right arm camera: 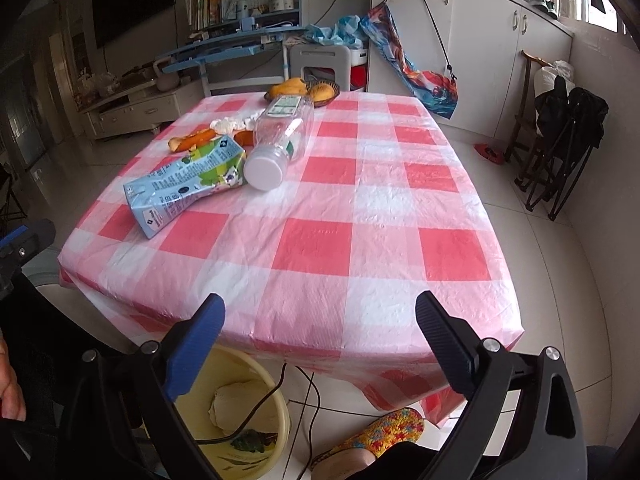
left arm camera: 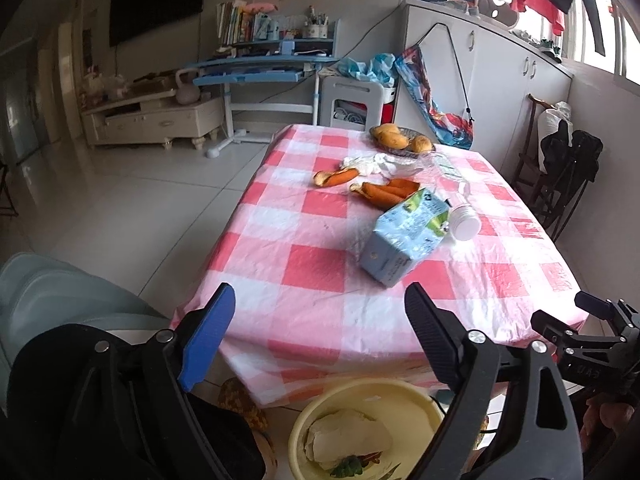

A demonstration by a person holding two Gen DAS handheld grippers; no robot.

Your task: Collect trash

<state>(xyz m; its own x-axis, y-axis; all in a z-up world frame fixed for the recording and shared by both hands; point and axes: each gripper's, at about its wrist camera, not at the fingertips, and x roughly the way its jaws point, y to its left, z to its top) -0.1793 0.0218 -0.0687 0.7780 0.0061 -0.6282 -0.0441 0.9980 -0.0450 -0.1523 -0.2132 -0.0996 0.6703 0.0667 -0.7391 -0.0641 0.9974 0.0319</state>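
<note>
- pink and white checked table (right arm camera: 320, 240) fills my view, with pale floor tiles around it.
- my left gripper (left arm camera: 320, 324) is wide open with nothing between its fingers.
- my right gripper (right arm camera: 320, 332) is wide open too, and it is empty.
- both hang over the near table edge.
- on the table lie a blue carton (right arm camera: 184, 184) on its side, a clear bottle (right arm camera: 280, 140) touching it, orange peels (left arm camera: 384, 194) and a crumpled white tissue (left arm camera: 372, 162).
- a fruit basket (left arm camera: 400, 140) sits at the far edge.
- the yellow bin (left arm camera: 384, 400) stands on the floor below the near edge, with some trash inside.
</note>
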